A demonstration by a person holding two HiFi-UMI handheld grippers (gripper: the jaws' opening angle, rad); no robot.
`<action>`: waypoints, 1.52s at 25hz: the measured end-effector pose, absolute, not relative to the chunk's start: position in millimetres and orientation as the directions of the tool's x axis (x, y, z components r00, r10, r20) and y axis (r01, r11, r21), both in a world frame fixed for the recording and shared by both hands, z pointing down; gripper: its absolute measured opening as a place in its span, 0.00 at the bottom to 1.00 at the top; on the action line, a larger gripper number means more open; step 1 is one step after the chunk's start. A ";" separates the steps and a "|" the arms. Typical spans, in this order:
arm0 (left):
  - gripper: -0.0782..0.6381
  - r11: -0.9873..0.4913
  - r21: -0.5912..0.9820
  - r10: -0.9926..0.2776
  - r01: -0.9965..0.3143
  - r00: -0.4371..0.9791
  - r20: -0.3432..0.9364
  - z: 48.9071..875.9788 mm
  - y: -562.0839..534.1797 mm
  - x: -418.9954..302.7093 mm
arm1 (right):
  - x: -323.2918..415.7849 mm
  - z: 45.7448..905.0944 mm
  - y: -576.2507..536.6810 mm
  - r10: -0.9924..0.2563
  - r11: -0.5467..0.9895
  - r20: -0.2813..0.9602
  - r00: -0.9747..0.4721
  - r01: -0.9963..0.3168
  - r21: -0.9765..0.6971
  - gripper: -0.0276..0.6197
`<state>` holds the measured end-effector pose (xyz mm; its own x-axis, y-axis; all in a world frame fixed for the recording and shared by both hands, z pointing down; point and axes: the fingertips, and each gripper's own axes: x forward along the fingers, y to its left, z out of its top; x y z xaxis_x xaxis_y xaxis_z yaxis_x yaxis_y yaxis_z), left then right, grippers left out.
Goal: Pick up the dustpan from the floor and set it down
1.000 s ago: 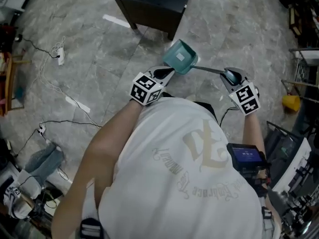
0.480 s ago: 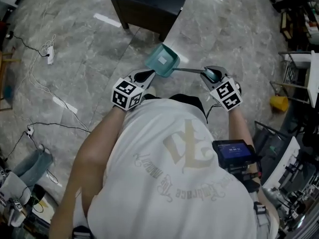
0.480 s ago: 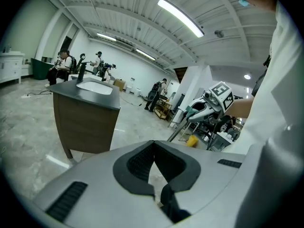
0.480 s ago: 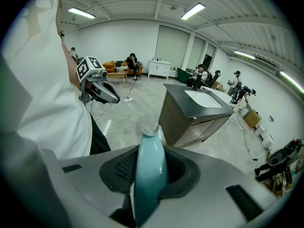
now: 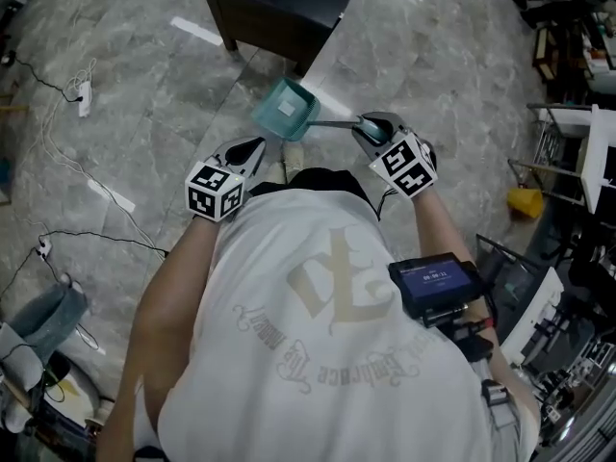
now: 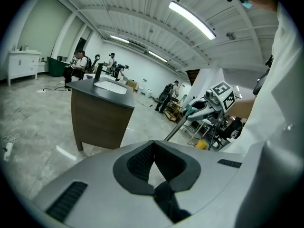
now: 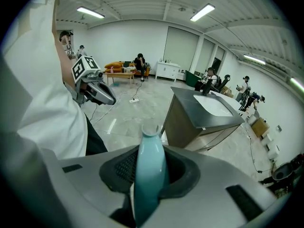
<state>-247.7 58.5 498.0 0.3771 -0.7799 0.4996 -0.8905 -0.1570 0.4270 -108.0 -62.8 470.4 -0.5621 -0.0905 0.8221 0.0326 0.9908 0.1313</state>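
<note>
Your right gripper (image 5: 369,126) is clamped on the dustpan's teal handle (image 7: 149,172). In its own view the handle stands between the two pads, which press on it from both sides. The dustpan (image 5: 286,111) is out in front of you. In the head view its thin rod runs left from that gripper to the tilted teal pan, which shows just before the corner of the dark cabinet (image 5: 274,8). From above you cannot tell whether the pan touches the floor (image 5: 144,85) or hangs clear of it. Your left gripper (image 5: 248,149) is closed and empty, and its pad tips meet in its own view. In the head view it shows just below and left of the pan.
</note>
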 end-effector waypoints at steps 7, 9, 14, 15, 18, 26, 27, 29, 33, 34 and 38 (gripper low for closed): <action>0.12 -0.069 0.408 -0.795 -0.910 0.297 0.529 497.7 49.4 -265.8 | -143.7 477.0 -78.0 -0.013 0.985 0.816 -0.577 0.135 0.111 0.20; 0.12 -0.043 0.405 -0.796 -0.913 0.276 0.539 498.6 44.0 -272.5 | -155.5 480.6 -85.5 0.010 0.981 0.814 -0.580 0.163 0.104 0.21; 0.12 0.020 0.392 -0.797 -0.920 0.222 0.561 499.0 46.3 -281.5 | -177.6 487.6 -87.1 0.053 0.972 0.808 -0.587 0.216 0.093 0.21; 0.12 0.030 0.388 -0.797 -0.921 0.212 0.565 499.0 44.7 -282.7 | -181.9 489.0 -88.6 0.060 0.970 0.807 -0.587 0.226 0.092 0.20; 0.12 0.051 0.372 -0.794 -0.927 0.188 0.578 498.2 37.6 -285.2 | -195.6 494.7 -94.4 0.084 0.962 0.805 -0.587 0.259 0.088 0.20; 0.12 0.112 0.350 -0.789 -0.930 0.131 0.600 500.2 44.9 -283.6 | -226.8 512.5 -91.5 0.125 0.939 0.798 -0.590 0.329 0.097 0.20; 0.12 0.122 0.349 -0.787 -0.929 0.124 0.605 501.2 44.8 -285.8 | -231.9 515.8 -92.3 0.130 0.938 0.798 -0.588 0.334 0.093 0.21; 0.12 0.142 0.347 -0.785 -0.927 0.108 0.610 501.8 43.1 -292.2 | -241.8 522.1 -96.2 0.137 0.938 0.799 -0.585 0.336 0.085 0.21; 0.12 0.176 0.348 -0.792 -0.921 0.077 0.605 498.1 51.0 -306.1 | -256.0 533.0 -98.1 0.133 0.948 0.803 -0.581 0.311 0.067 0.20; 0.12 0.184 0.349 -0.794 -0.919 0.070 0.604 497.2 55.3 -310.4 | -260.0 535.1 -97.3 0.132 0.950 0.805 -0.578 0.305 0.064 0.20; 0.12 0.204 0.363 -0.795 -0.909 0.063 0.604 499.7 75.6 -324.5 | -276.3 543.6 -90.6 0.121 0.955 0.819 -0.561 0.291 0.058 0.20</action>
<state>-324.5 75.6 499.7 0.0630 -0.7945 0.6040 -0.9092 0.2039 0.3631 -276.3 -90.6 543.6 -0.5614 0.1212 0.8186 0.2908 0.9550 0.0581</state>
